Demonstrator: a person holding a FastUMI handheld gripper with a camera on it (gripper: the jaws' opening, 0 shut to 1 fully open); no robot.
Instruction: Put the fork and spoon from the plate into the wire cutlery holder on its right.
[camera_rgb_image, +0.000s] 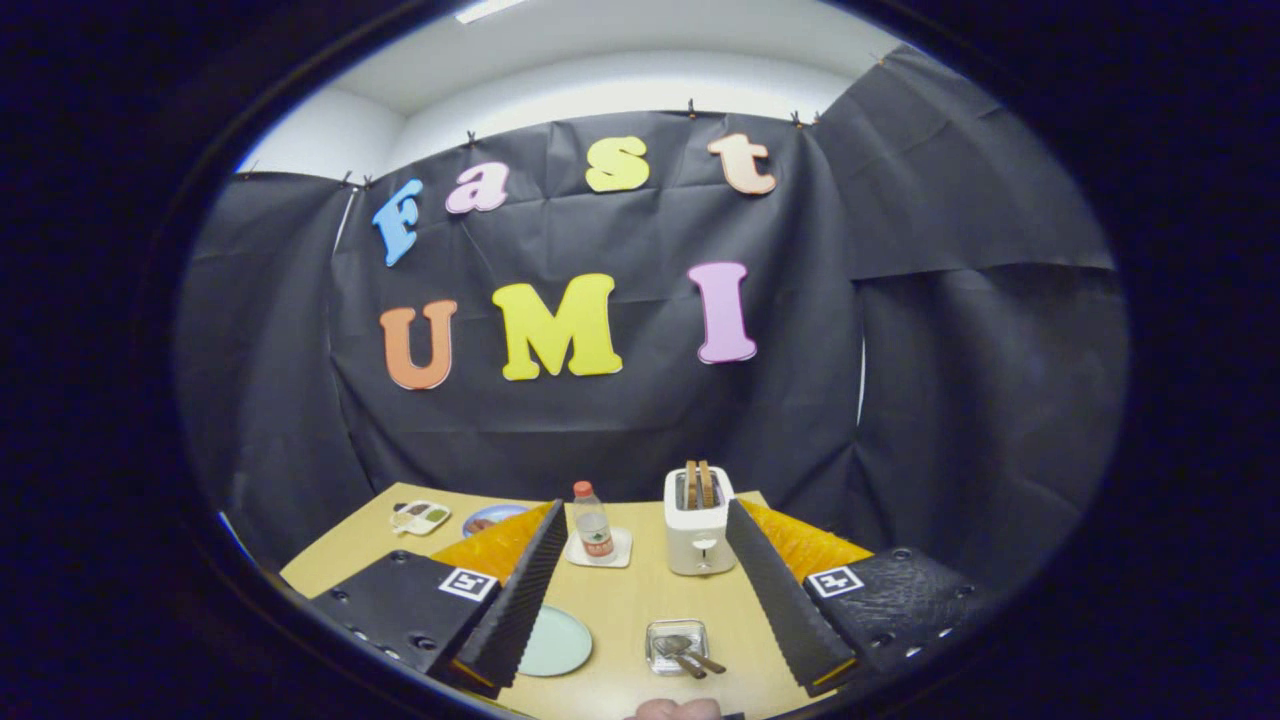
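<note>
A pale green plate (557, 641) lies on the wooden table (620, 600), partly hidden by the left finger, with nothing on the part I see. To its right stands the small wire cutlery holder (677, 636). The fork and spoon (684, 652) rest in it, their brown handles sticking out over its near right rim. My gripper (643, 512) is open, high above the table, and nothing is held between its wide-spread fingers. Both plate and holder sit below and between the fingers.
A white toaster (699, 528) with two slices in it stands at the back. A bottle (592, 522) stands on a white coaster to its left. A blue dish (492, 517) and a small white tray (420, 516) sit at the far left. A hand (678, 709) is at the near table edge.
</note>
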